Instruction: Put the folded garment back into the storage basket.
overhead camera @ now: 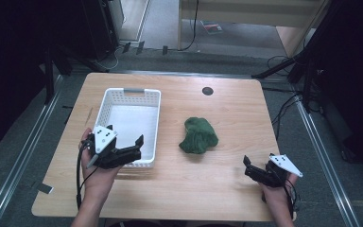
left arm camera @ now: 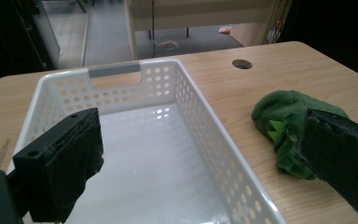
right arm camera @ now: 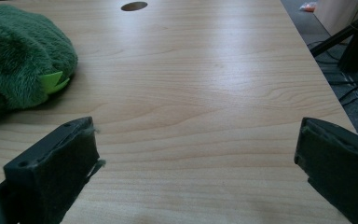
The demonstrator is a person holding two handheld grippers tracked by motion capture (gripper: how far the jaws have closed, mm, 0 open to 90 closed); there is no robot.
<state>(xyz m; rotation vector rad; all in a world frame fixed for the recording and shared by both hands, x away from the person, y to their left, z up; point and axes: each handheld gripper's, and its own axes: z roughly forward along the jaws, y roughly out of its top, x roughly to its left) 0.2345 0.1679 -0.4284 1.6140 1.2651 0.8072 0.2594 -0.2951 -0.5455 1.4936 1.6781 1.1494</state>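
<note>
Two grippers, one basket, one plush toy on a light wood bench. Left gripper sits at the near left of the bench, over the near end of the basket, jaws released and wide apart, holding nothing; black body, grey three-cornered plate on top, cable trailing down past the person's left hand. In the left gripper view its dark padded jaws stand far apart, one over the basket's near left wall, the other in front of the toy. Basket is white plastic, rectangular, walls perforated with round holes, smooth glossy floor, slot handle at the far end; long side runs toward the far edge, left of bench middle.

Green plush toy lies on the bare bench around the middle, just right of the basket and apart from it, well apart from both grippers. Soft fuzzy dark green pile, lumpy rounded heap, with a small bright lime-green pointed piece sticking out of its side. Nothing lies between it and either gripper.

Round dark cable hole near the far edge, beyond the toy.

Right gripper at the near right corner, low over the bench, jaws released, wide apart and empty; right hand grips it from the near edge. Bare wood grain between its jaws. Floor with cables and stand legs beyond the bench edges.
</note>
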